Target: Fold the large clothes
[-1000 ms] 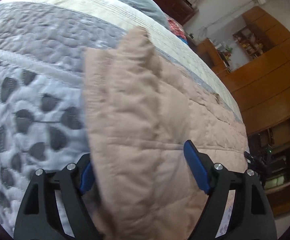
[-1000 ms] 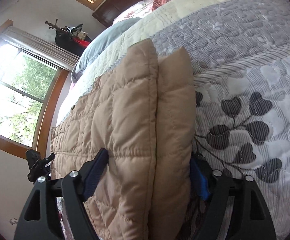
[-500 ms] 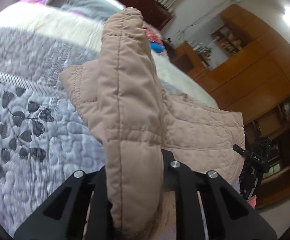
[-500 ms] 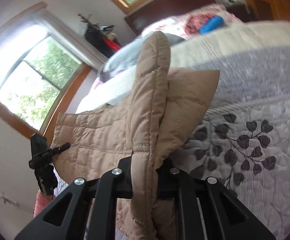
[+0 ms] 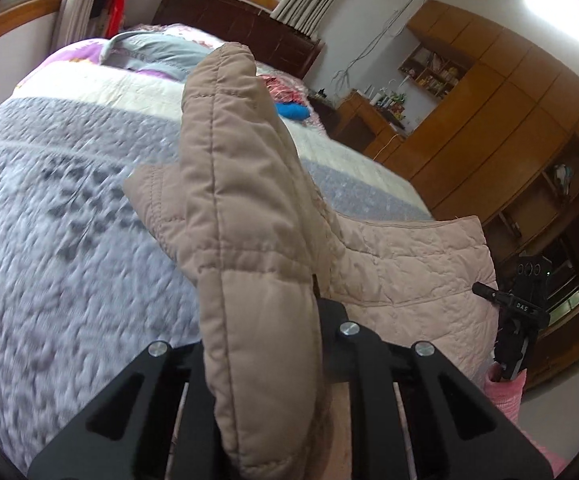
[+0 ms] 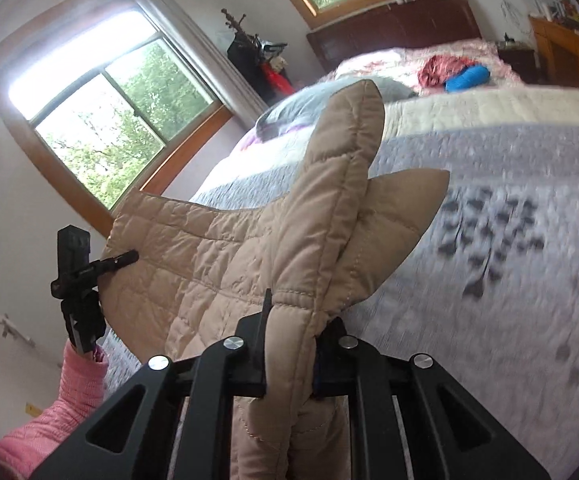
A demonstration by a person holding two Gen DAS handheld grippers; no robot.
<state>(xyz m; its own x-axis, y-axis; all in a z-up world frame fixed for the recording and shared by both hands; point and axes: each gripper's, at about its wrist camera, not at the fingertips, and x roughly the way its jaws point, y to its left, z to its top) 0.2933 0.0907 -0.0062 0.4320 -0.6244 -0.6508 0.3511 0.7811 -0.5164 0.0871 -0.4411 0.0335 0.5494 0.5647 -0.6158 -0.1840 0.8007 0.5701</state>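
Two clamps, one garment. Left gripper (image 5: 265,344) pinched tight on a padded fold of the tan quilted jacket (image 5: 409,264); right gripper (image 6: 289,344) pinched tight on a matching fold at the other end. Jacket lifted clear, stretched between both over the near edge of the bed (image 5: 69,220), likely so a whole side can be carried over at once without sagging or dragging on the grey leaf-print quilt (image 6: 509,260).

Left wrist view only: wooden wardrobes (image 5: 509,120) and shelves past the right edge of the bed, plus the right gripper seen from outside at the jacket's far hem. Right wrist view only: large window (image 6: 101,120) past the left edge of the bed, pink sleeve (image 6: 77,392) behind the left gripper. Both views: dark headboard (image 6: 393,32) and blue bundle (image 6: 467,78) at the head of the bed.
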